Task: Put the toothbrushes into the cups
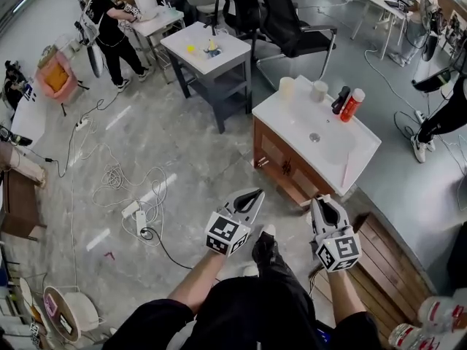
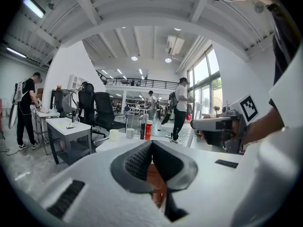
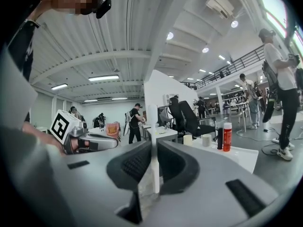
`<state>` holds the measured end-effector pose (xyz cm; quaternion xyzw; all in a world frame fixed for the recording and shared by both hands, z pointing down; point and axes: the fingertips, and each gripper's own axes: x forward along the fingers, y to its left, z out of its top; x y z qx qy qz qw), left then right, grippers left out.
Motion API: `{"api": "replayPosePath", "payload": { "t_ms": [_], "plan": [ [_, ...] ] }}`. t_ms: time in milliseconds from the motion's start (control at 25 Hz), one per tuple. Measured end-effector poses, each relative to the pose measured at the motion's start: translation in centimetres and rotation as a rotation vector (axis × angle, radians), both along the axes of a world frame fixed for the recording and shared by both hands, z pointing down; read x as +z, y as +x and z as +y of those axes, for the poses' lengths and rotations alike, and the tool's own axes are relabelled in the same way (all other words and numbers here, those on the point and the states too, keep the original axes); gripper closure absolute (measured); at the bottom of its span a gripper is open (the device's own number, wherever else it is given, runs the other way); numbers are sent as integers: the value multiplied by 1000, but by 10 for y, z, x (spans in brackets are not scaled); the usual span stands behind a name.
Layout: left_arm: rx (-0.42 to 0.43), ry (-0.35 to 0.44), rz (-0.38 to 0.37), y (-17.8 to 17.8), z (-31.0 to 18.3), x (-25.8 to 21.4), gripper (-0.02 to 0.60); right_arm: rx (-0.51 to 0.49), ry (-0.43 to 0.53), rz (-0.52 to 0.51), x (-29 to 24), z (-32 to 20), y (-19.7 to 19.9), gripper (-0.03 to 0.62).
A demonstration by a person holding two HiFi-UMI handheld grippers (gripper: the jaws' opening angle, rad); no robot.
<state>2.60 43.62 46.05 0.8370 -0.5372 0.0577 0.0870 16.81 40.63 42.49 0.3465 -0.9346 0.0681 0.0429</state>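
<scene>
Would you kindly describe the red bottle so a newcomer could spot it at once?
Look for the white sink counter on its wooden cabinet. Along its far edge stand two pale cups, a black bottle and the red bottle. It ends that row on the right, the only red item, with a white cap.

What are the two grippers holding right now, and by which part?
The right gripper is clamped on a white toothbrush, gripping its lower shaft, the other end sticking up past the jaws. The left gripper is shut and holds nothing.

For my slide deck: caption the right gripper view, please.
Right gripper clamps a white toothbrush; two cups stand on the vanity ahead.
</scene>
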Motion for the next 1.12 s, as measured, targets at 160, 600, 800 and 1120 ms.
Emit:
{"api": "replayPosePath", "payload": {
  "t_ms": [160,600,800,1120],
  "plan": [
    [28,7,-6,-4,-51,-4,580,13,7,-1,-4,-49,-7,548],
    [32,14,-21,-22,-186,-30,580,15,-4,-18,-16,-179,-23,548],
    [12,21,-22,-29,-218,-34,580,-3,-5,-32,-19,-216,-36,548],
    [21,19,-24,-39,-255,-32,580,-4,-4,-35,-18,-252,-50,548]
  ]
}}
